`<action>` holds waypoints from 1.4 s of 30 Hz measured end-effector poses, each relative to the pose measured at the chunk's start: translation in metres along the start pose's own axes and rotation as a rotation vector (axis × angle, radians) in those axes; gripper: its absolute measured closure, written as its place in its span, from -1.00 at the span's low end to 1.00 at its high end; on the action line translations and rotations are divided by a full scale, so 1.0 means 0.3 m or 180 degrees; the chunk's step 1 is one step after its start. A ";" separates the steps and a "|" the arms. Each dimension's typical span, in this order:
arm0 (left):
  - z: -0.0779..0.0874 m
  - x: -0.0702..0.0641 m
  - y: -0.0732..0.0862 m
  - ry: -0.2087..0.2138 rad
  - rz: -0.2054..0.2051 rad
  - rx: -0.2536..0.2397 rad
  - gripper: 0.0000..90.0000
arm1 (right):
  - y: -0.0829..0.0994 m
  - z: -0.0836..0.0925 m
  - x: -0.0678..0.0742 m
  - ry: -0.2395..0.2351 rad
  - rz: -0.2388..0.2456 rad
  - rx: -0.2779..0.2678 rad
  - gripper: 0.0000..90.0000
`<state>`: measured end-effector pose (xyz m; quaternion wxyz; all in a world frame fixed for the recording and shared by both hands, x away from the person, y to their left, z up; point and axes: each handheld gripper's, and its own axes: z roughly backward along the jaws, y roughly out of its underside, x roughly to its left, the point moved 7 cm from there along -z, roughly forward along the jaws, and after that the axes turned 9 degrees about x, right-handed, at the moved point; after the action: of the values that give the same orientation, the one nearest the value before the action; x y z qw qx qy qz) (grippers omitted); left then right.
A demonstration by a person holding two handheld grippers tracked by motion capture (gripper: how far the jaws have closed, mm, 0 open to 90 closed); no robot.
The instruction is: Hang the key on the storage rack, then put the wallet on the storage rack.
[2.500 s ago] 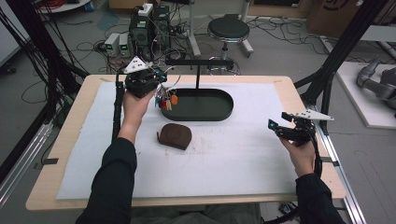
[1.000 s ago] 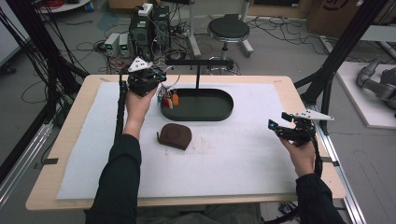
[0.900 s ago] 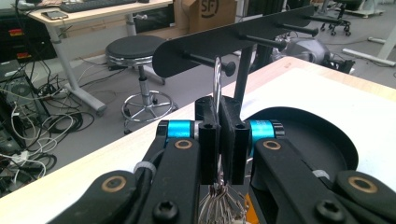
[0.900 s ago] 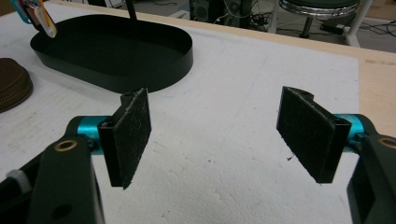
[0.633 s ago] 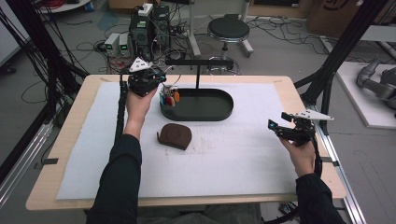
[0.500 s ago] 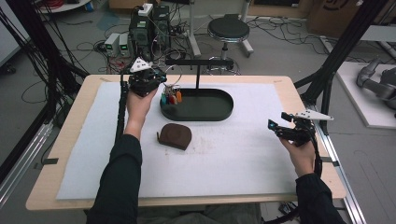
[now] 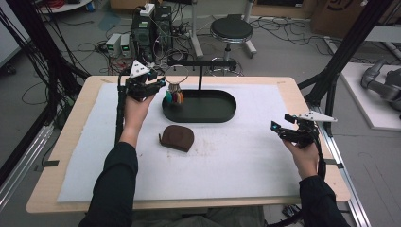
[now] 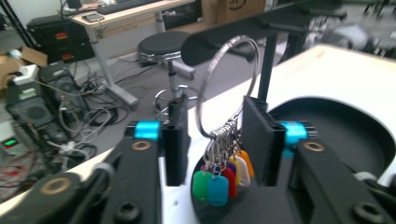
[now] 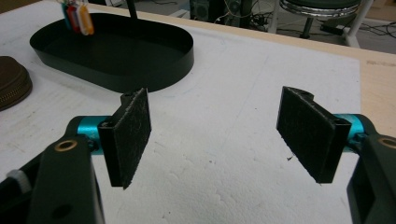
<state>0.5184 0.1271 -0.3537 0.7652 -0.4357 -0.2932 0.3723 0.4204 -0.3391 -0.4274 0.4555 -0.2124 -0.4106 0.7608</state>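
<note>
The high view takes in the whole tabletop (image 7: 246, 161) under its white mat, with the left gripper (image 7: 158, 85) at the far left end of the black oval tray (image 7: 222, 111) and the right gripper (image 7: 278, 128) well apart from it, near the right edge. A brown zipped pouch (image 7: 177, 138) lies on the mat on the near side of the tray, between the two hands.

The left gripper view shows what that overview is too small to tell: the key ring (image 8: 224, 84) hangs from the black bar of the stand (image 8: 268, 56) above the tray, its coloured tags (image 8: 219, 179) dangling between the fingers (image 8: 176, 137). The jaws have just been opening; the pads stand either side of the ring with a gap on each side, pressing on nothing.

The right gripper view shows its fingers (image 9: 130, 135) spread wide over bare mat, holding nothing, with the tray beyond them. The tray's floor looks empty; the tags hang over its far end.
</note>
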 end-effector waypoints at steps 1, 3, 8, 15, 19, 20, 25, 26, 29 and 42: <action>0.000 0.000 0.000 0.0000 0.0000 0.0000 0.30 | 0.001 0.000 0.000 -0.0003 0.0003 0.0006 -0.41; 0.038 -0.020 0.025 0.0051 -0.0006 -0.0055 0.23 | 0.000 -0.001 0.000 0.0008 0.0011 0.0005 -0.41; 0.109 -0.054 0.094 0.0196 0.0003 0.0026 0.05 | 0.003 -0.002 0.003 0.0007 0.0018 0.0031 -0.41; 0.192 -0.105 0.215 0.0469 0.0064 0.0108 -0.17 | 0.005 0.000 0.006 0.0022 0.0014 0.0052 -0.41; 0.244 -0.133 0.291 0.0450 0.0029 0.0034 -0.20 | 0.008 -0.003 0.011 0.0032 0.0032 0.0078 -0.41; 0.249 -0.137 0.305 0.0424 -0.0004 0.0038 -0.20 | 0.007 -0.003 0.013 0.0025 0.0023 0.0077 -0.41; 0.254 -0.132 0.350 0.0518 -0.0019 0.0097 -0.22 | 0.005 -0.009 0.015 0.0062 0.0033 0.0069 -0.41; 0.254 -0.132 0.350 0.0518 -0.0019 0.0097 -0.23 | 0.003 -0.009 0.014 0.0078 0.0015 0.0050 -0.41; 0.262 -0.115 0.351 0.0538 0.0039 0.0044 -0.30 | 0.005 -0.011 0.007 0.0079 -0.0005 0.0054 -0.41; 0.265 -0.071 0.356 0.0534 0.0195 -0.0009 -0.30 | 0.004 0.000 0.019 0.0090 0.0030 -0.0023 -0.40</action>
<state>0.4116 0.1818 -0.4151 0.7747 -0.4753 -0.2152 0.3573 0.4169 -0.3347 -0.4281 0.4569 -0.2267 -0.4059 0.7583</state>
